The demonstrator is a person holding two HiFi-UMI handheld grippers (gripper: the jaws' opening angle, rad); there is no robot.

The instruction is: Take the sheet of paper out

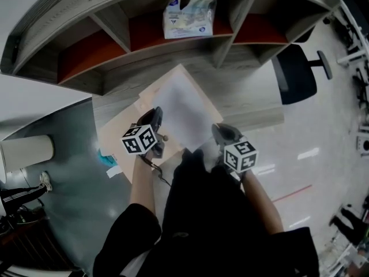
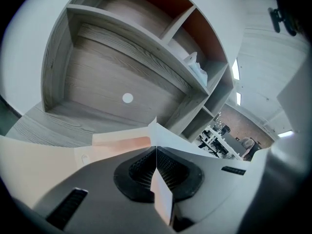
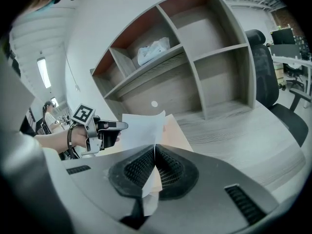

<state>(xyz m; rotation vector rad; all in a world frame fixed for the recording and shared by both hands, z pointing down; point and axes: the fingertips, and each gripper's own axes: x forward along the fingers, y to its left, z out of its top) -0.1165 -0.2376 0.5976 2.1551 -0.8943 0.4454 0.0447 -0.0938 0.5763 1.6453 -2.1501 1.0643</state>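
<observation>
A tan envelope (image 1: 118,137) lies on the grey wooden desk (image 1: 253,103), in front of the shelf unit. A white sheet of paper (image 1: 181,111) lies over it and sticks out toward me. My left gripper (image 1: 157,115) is shut on the envelope's edge (image 2: 119,144) at the sheet's left side, and the thin tan edge runs down between the pads. My right gripper (image 1: 219,130) is shut on the near right corner of the sheet (image 3: 142,128), which curls up from its jaws with the envelope (image 3: 174,130) behind. The left gripper (image 3: 105,130) shows there too.
A curved shelf unit (image 1: 225,45) with several compartments stands along the back of the desk. Its middle compartment holds a plastic packet (image 1: 189,16). A black office chair (image 1: 297,71) stands at the right. A white cylinder (image 1: 26,152) and a teal item (image 1: 106,159) are at the left.
</observation>
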